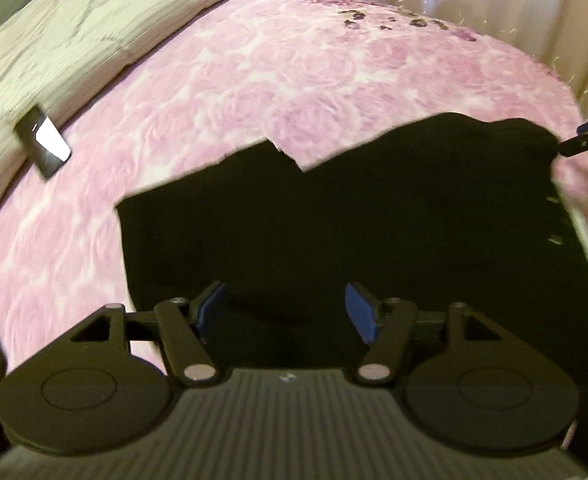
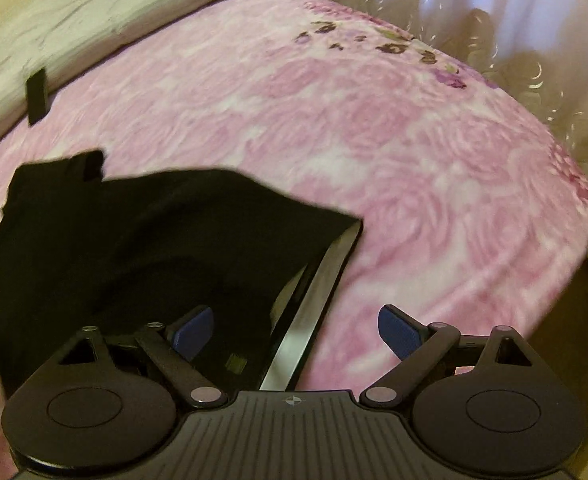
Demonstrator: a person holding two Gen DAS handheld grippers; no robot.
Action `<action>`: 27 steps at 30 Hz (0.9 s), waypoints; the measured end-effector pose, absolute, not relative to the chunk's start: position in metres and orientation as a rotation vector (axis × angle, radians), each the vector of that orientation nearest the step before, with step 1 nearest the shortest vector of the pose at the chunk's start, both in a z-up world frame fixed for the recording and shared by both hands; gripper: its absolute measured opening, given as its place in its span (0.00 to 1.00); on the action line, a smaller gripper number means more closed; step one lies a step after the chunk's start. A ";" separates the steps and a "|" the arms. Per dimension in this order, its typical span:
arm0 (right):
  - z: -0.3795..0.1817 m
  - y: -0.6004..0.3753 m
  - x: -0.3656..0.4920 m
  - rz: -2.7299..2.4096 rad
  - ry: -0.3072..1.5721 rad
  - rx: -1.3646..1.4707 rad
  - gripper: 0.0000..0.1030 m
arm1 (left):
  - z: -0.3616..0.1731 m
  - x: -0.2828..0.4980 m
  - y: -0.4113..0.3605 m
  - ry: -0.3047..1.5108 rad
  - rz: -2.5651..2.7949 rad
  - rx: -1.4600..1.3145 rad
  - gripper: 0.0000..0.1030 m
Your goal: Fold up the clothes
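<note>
Hovering over the black garment spread on the pink rose-patterned blanket, the left gripper has jaws apart, nothing pinched; the right gripper gapes wide above what looks like its pale-striped edge.

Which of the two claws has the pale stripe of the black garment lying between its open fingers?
The right claw: the black garment's pale stripe runs up between its fingers. The left claw has only plain black cloth between its fingers.
</note>
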State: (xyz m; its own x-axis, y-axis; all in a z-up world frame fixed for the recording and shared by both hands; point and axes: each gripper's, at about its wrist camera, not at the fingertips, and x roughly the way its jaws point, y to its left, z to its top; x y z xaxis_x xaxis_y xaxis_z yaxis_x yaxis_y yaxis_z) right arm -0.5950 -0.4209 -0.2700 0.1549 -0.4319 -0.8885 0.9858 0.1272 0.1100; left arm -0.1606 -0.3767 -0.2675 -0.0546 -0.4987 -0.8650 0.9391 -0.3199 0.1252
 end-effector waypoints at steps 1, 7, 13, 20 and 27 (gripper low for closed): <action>-0.281 -0.432 -0.599 -1.216 0.811 0.870 0.89 | -0.280 -0.160 -0.394 0.569 -1.638 1.076 0.59; -0.332 -0.473 -0.617 -1.142 0.768 0.932 0.89 | -0.339 -0.142 -0.465 0.506 -1.688 1.266 0.59; -0.333 -0.478 -0.633 -1.121 0.629 0.994 0.89 | -0.353 -0.133 -0.479 0.640 -1.734 1.286 0.14; -0.326 -0.484 -0.648 -1.111 0.452 1.146 0.89 | -0.325 -0.145 -0.460 0.578 -1.700 1.268 0.01; -0.330 -0.485 -0.666 -1.097 0.282 1.370 0.90 | -0.281 -0.139 -0.436 0.562 -1.679 1.133 0.01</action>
State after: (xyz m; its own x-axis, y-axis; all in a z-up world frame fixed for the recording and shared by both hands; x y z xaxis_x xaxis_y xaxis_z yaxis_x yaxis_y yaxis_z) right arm -0.6663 -0.4846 -0.3302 0.5106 -0.4570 -0.7283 0.7513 -0.1748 0.6364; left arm -0.1390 -0.4361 -0.2811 -0.0690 -0.4716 -0.8791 0.9056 -0.3993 0.1432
